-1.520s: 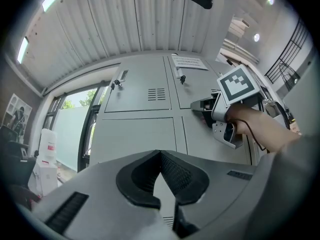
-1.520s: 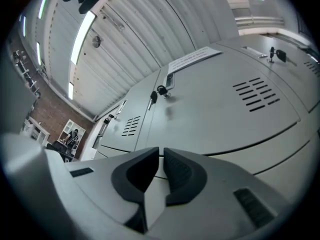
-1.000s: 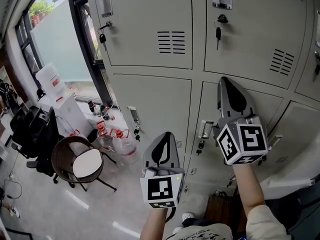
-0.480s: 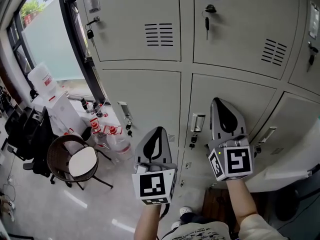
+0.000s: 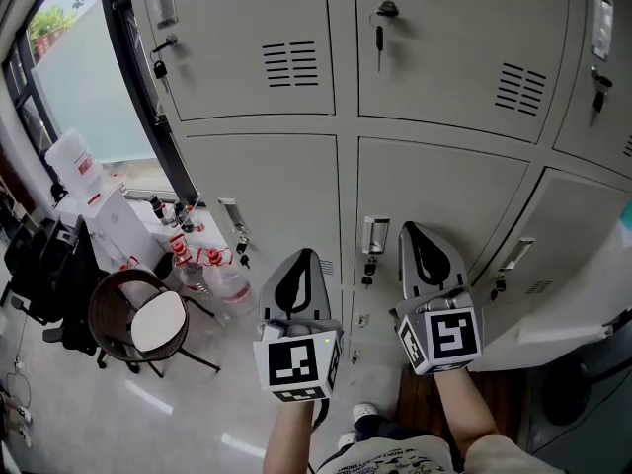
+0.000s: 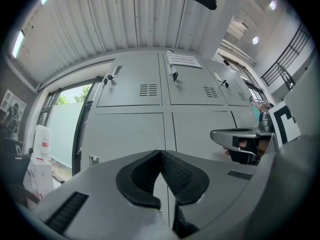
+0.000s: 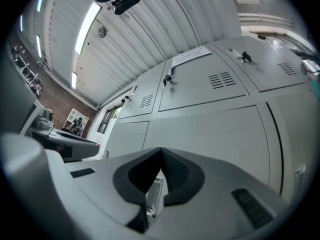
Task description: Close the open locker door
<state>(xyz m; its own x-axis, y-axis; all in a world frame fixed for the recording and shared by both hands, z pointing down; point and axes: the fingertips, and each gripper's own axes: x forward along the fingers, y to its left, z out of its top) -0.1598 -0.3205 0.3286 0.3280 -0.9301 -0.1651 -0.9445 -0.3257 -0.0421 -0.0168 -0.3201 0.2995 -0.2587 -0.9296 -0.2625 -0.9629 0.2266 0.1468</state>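
lockers [image 5: 267,181], left gripper [image 5: 299,255] and right gripper [image 5: 415,229] before them, jaws together

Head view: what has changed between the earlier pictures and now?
The right tongs sank in front of a locker door, from above its handle to beside it. Nothing was taken hold of or let go. The left tongs kept their place. Both tongs are shut and hold nothing.

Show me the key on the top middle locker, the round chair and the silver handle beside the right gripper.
key [image 5: 378,39], head view, its dangling part.
round chair [image 5: 158,322], head view, white seat.
silver handle [image 5: 374,235], head view, its middle.
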